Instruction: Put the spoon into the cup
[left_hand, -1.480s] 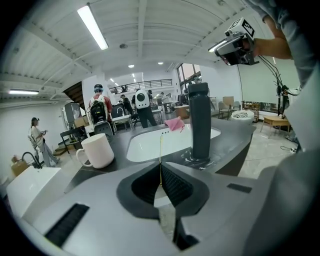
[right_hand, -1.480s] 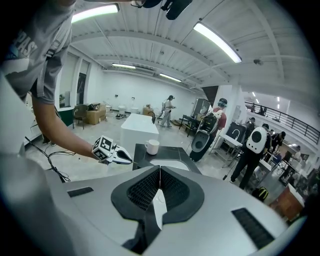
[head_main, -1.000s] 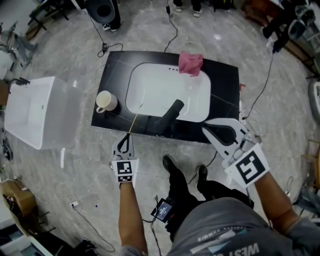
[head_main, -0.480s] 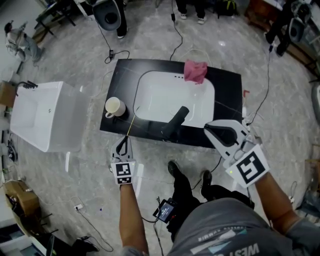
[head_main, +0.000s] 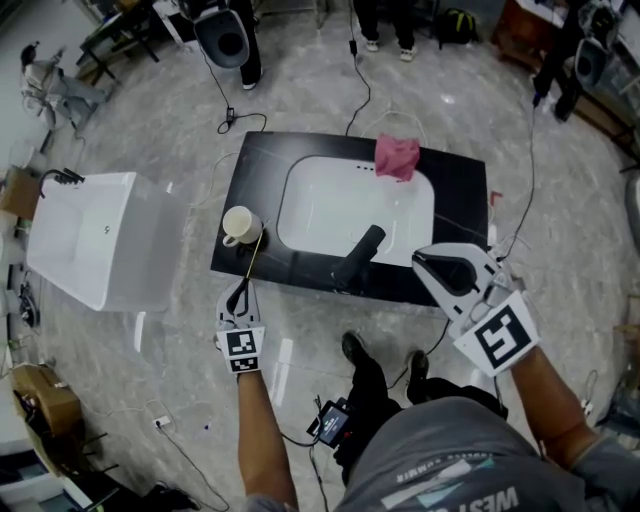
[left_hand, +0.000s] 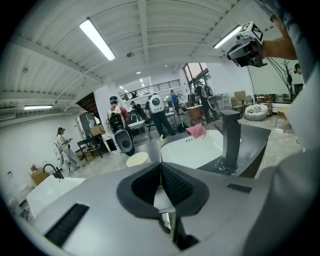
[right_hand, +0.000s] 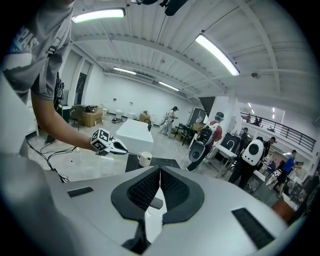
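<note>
1. Black, glossy rectangular tabletop (head_main: 455, 190), one, with one smooth white rounded basin (head_main: 330, 205) sunk into it
2. One cream round cup (head_main: 239, 223) at the left edge; one crumpled pink cloth (head_main: 397, 157) at the far edge; one black tubular faucet (head_main: 360, 255) at the near edge
3. One thin, straight yellow spoon (head_main: 251, 260), pinched by the left tool (head_main: 240, 296), tip just beside the cup's rim
4. Right tool (head_main: 420, 261), near right corner, jaws pressed together, empty

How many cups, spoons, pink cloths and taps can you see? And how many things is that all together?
cup: 1
spoon: 1
pink cloth: 1
tap: 1
Total: 4
</note>
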